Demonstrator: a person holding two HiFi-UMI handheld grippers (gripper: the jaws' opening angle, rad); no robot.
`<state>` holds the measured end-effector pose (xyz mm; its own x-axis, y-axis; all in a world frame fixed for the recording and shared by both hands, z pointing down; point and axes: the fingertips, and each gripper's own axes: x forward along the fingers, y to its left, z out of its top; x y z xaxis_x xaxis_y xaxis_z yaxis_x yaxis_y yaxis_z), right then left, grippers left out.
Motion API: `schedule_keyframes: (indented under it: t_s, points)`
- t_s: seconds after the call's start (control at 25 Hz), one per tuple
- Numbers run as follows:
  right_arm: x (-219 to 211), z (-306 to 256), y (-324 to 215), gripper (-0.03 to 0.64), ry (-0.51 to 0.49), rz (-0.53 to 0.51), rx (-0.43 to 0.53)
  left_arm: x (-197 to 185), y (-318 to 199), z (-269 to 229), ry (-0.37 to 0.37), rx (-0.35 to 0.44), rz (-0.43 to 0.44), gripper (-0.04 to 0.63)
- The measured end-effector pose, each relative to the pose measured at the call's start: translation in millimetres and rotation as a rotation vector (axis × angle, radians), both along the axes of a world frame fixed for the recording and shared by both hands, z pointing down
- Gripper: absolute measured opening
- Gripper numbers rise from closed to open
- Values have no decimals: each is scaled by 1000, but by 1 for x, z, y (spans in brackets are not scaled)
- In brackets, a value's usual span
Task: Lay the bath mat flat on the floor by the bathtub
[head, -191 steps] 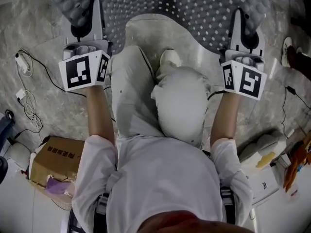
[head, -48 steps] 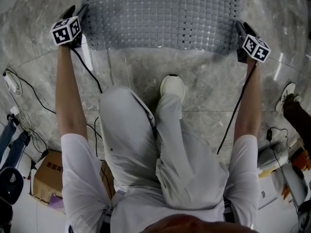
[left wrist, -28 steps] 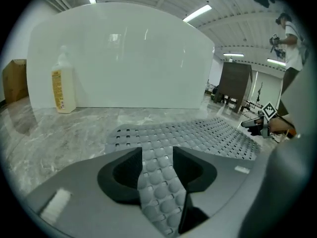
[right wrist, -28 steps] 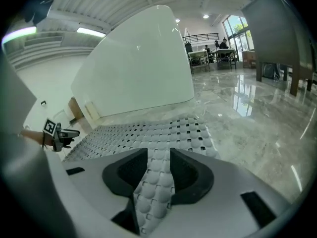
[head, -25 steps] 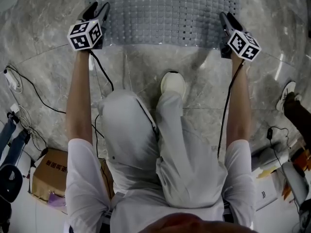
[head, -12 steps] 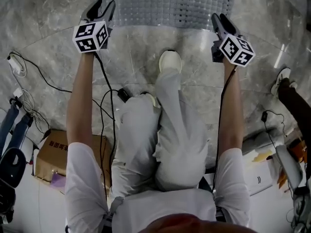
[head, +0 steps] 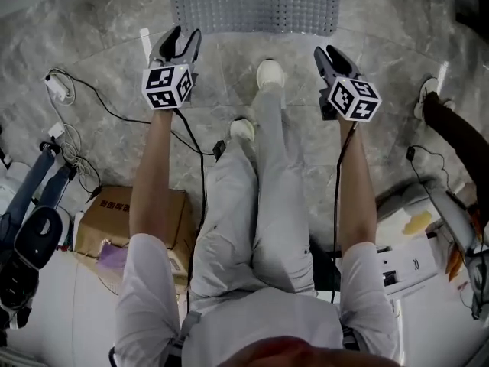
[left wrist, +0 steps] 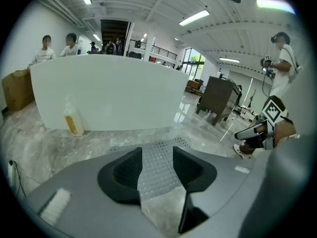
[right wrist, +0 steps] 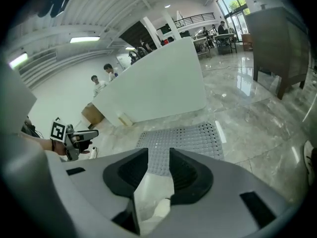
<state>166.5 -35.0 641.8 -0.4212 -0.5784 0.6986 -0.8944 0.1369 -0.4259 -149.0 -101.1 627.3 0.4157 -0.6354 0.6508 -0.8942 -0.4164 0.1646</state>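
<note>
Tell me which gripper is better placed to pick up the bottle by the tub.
Left. The bottle stands by the tub, left of the mat, on the side where the left gripper hangs open and empty; the right gripper would have to cross over.

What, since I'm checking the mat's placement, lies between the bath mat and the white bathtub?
Only bare marble floor, as the left gripper view shows; a bottle stands by the bathtub, left of the bath mat.
</note>
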Motion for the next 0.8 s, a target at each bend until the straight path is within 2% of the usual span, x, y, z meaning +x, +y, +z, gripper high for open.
schedule_keyframes:
  t_s: [0.32, 0.56, 0.8]
  points:
    - [-25, -170, 28, 137, -55, -6, 46, 36, 39, -182, 9, 72, 66, 195]
    - [-63, -310, 66, 137, -115, 11, 100, 40, 95, -335, 14, 138, 101, 195]
    - [-81, -445, 94, 135, -104, -3, 224, 42, 136, -468, 58, 245, 73, 195]
